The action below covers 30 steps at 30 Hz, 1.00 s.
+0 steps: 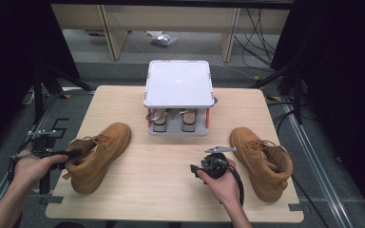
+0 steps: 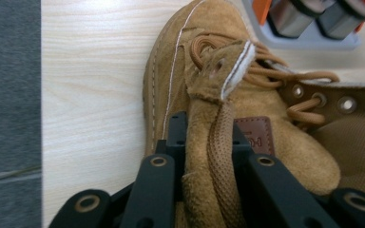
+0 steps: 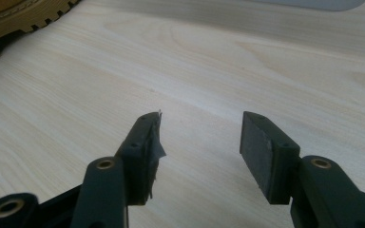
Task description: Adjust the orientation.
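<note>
Two tan suede boots lie on the wooden table (image 1: 171,190). The left boot (image 1: 100,152) points its toe toward the rack. My left gripper (image 1: 76,153) is shut on the rear collar of that boot. In the left gripper view its black jaws (image 2: 209,142) pinch the suede heel strip (image 2: 209,180), with the boot's tongue (image 2: 223,66) and laces beyond. The right boot (image 1: 261,159) lies at the right side. My right gripper (image 1: 195,168) hovers open over bare wood between the boots, with nothing between its fingers (image 3: 145,142). The left boot's sole (image 3: 19,16) shows beyond it.
A small shoe rack with a white top (image 1: 178,83) stands at the table's far middle, with a pair of shoes (image 1: 173,118) on its lower shelf. Black frame rails run along both table sides. Cables lie on the floor behind.
</note>
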### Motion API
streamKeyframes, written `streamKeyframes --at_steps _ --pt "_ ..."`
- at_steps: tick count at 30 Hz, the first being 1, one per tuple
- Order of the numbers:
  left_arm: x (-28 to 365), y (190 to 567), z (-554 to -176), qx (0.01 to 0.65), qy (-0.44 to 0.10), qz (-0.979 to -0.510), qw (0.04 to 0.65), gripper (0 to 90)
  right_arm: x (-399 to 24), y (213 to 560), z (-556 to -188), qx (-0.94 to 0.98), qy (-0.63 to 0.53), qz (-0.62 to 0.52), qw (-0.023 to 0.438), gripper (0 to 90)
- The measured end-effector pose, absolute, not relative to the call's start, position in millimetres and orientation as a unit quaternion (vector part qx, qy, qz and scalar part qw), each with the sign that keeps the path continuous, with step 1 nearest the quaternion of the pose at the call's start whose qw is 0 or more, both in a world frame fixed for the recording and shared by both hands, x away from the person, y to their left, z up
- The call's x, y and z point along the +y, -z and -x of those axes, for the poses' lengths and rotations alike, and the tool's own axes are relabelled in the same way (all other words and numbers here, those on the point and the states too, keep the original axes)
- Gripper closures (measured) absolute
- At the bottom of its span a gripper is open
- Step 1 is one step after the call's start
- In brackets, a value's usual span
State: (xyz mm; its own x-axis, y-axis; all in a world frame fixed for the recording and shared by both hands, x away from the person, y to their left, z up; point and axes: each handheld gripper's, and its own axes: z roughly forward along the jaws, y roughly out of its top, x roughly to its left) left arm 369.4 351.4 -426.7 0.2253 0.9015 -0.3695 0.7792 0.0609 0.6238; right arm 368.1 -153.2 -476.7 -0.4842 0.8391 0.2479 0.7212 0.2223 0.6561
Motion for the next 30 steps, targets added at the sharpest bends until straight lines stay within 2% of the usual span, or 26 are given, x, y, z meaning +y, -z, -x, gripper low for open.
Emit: streamKeyframes --at_steps 7,9,12,19,24,30 --pt "357 431 -369 0.638 -0.053 -0.640 0.424 80.1 -153 476 -366 0.762 -0.373 -0.524 0.072 49.4" --pt "358 432 -369 0.640 -0.049 -0.636 0.428 80.3 -156 478 -370 0.772 -0.375 -0.506 0.085 49.5" --pt "360 432 -370 0.639 -0.047 -0.632 0.436 80.4 -156 477 -369 0.769 -0.370 -0.515 0.076 49.5" --pt "362 433 -369 0.646 -0.036 -0.609 0.459 80.6 -158 478 -370 0.769 -0.371 -0.512 0.091 49.5" --pt "366 432 -367 0.647 -0.042 -0.588 0.485 80.6 -160 476 -369 0.761 -0.376 -0.522 0.082 49.9" --pt "365 426 -369 0.641 -0.052 -0.568 0.513 80.7 -162 475 -371 0.754 -0.389 -0.520 0.097 50.2"
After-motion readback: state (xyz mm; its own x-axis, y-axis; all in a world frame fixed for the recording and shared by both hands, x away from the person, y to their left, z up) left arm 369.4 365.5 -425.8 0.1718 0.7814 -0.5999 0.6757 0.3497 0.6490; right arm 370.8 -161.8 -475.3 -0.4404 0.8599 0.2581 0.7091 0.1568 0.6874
